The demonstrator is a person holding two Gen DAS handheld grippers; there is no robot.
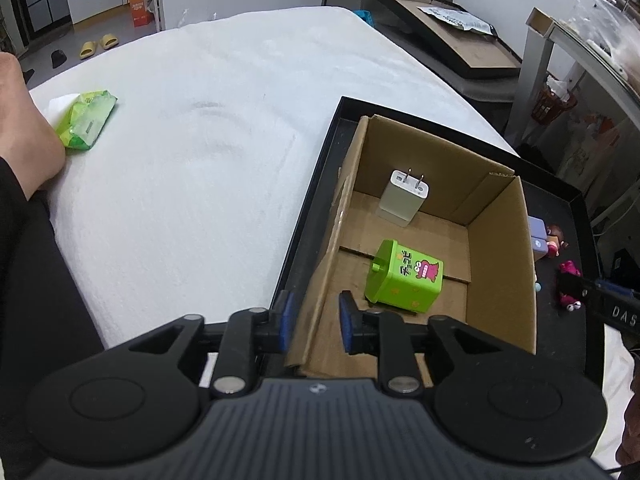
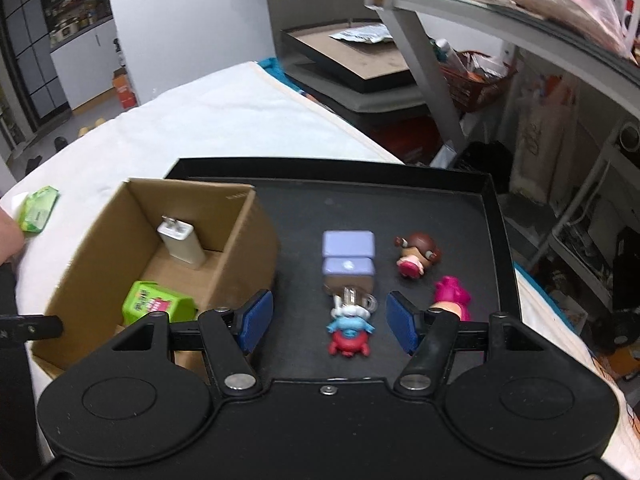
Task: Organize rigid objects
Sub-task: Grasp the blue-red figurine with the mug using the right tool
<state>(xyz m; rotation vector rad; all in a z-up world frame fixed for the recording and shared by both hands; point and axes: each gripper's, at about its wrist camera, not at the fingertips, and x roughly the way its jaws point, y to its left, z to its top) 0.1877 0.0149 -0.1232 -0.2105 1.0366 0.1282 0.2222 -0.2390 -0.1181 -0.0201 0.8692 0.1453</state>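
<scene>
A cardboard box (image 1: 500, 264) stands in a black tray (image 1: 320, 168) on the white bed. Inside it are a white charger (image 1: 404, 196) and a green toy bin (image 1: 406, 278) lying on its side. My left gripper (image 1: 316, 322) is open and straddles the box's near left wall. My right gripper (image 2: 330, 320) is open above the tray (image 2: 440, 208), around a blue-and-red figurine (image 2: 350, 332). A purple charger (image 2: 348, 264), a brown-haired doll (image 2: 416, 254) and a pink figurine (image 2: 454, 294) lie nearby. The box (image 2: 244, 248) with white charger (image 2: 182, 242) and green bin (image 2: 156, 306) is to the left.
A green tissue pack (image 1: 86, 118) lies on the bed (image 1: 200, 140) at the far left, next to a person's arm (image 1: 24, 120). A shelf frame (image 2: 420, 52) and cluttered floor are to the right of the bed. A framed board (image 1: 452, 32) leans beyond the bed.
</scene>
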